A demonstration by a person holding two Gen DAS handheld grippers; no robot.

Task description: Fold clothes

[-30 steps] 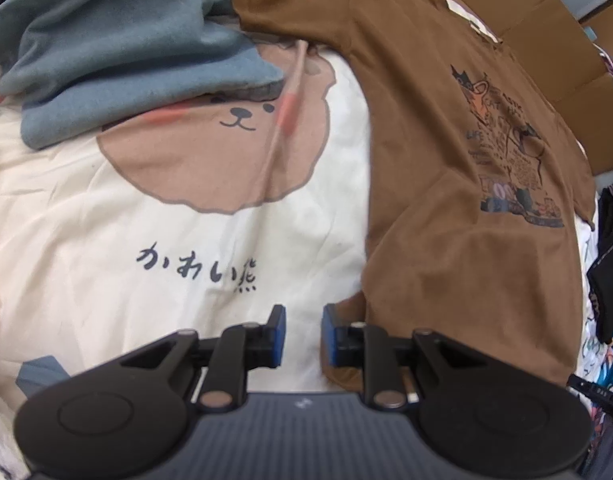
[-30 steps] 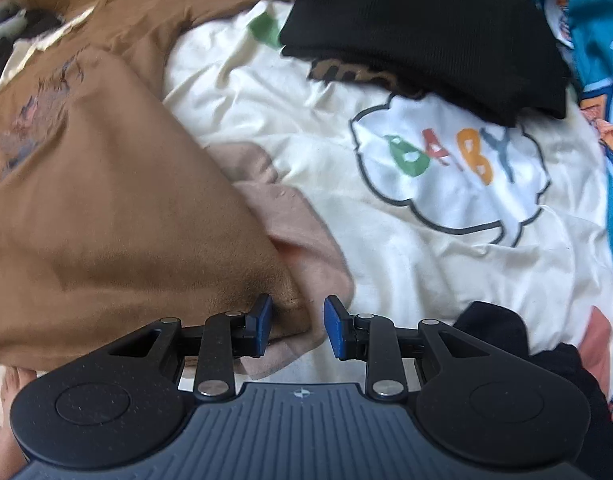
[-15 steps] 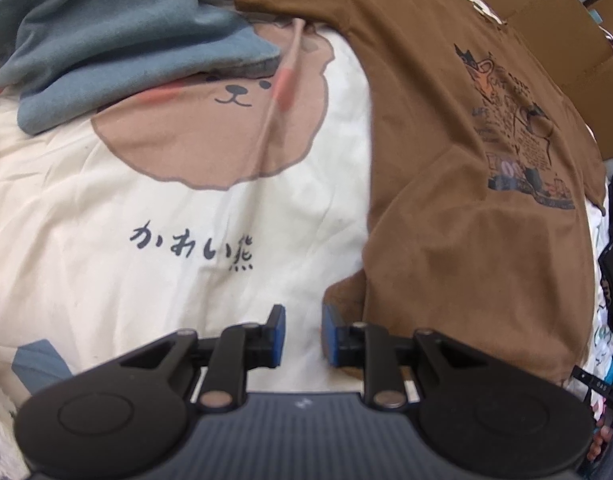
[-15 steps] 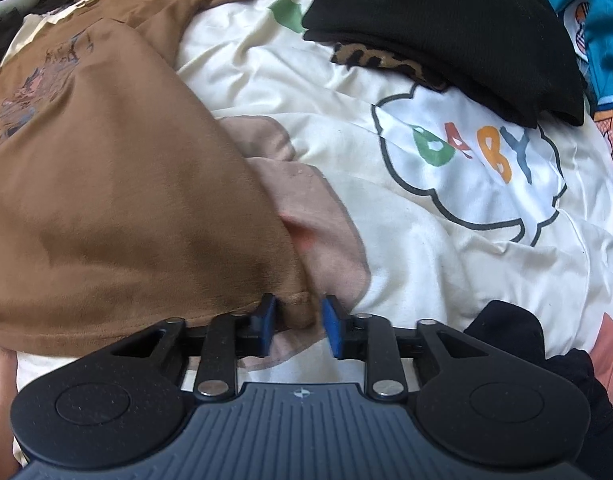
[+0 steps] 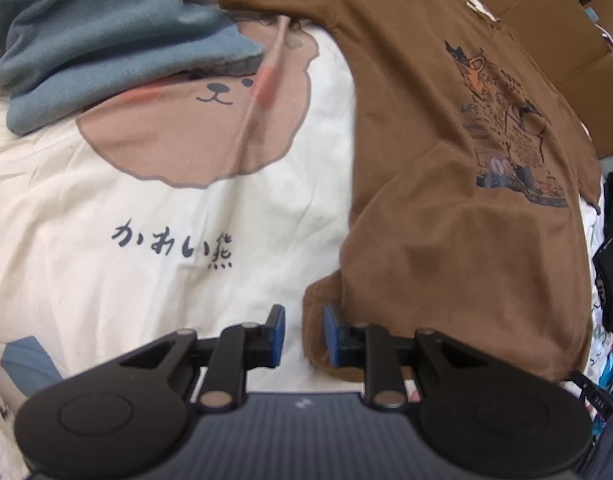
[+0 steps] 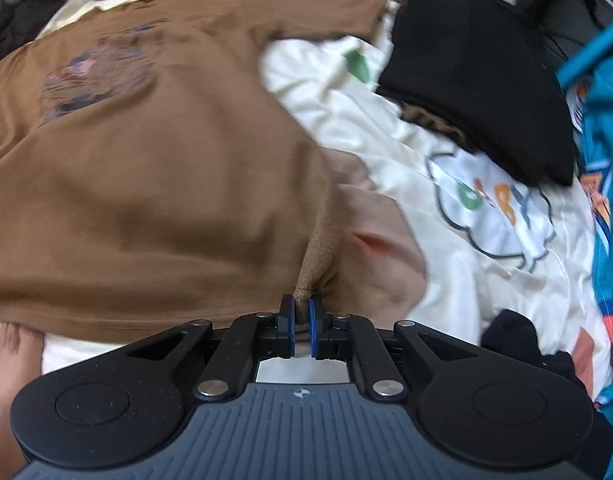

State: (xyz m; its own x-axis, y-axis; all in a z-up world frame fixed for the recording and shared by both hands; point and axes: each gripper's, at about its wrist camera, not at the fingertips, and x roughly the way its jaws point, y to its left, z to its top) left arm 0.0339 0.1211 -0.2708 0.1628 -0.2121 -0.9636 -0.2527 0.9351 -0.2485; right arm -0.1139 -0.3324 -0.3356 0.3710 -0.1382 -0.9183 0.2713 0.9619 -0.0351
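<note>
Brown T-shirt (image 5: pixel 446 184) lies spread, print side up, on a cream bedsheet (image 5: pixel 106 272) printed with a bear face and dark script.

Left wrist view: left gripper (image 5: pixel 304 334) points steeply down at the shirt's near corner. Blue pads stand a narrow gap apart. One pad sits on bare sheet, the other against a small folded lobe of brown cloth at the hem; whether cloth lies between the pads I cannot tell. Nothing is clearly pinched. Only this view shows the grey-blue garment (image 5: pixel 98 40) heaped at upper left, overlapping the bear print, and the cardboard (image 5: pixel 562 40) beyond the shirt. The chest graphic reads sharply here.

Right wrist view: right gripper (image 6: pixel 301 328) has just been closing, and its pads now clamp a bunched ridge of the brown T-shirt (image 6: pixel 146 200) at the opposite hem corner; the cloth rises into a peak between them. The picture is motion-blurred, and the graphic is a smear. Only this view shows a black folded garment (image 6: pixel 478 80) at upper right, a cloud print with coloured letters on the sheet (image 6: pixel 486 208), turquoise printed fabric (image 6: pixel 602 200) along the right edge, and a bare foot (image 6: pixel 10 356) at lower left beside the hem.
</note>
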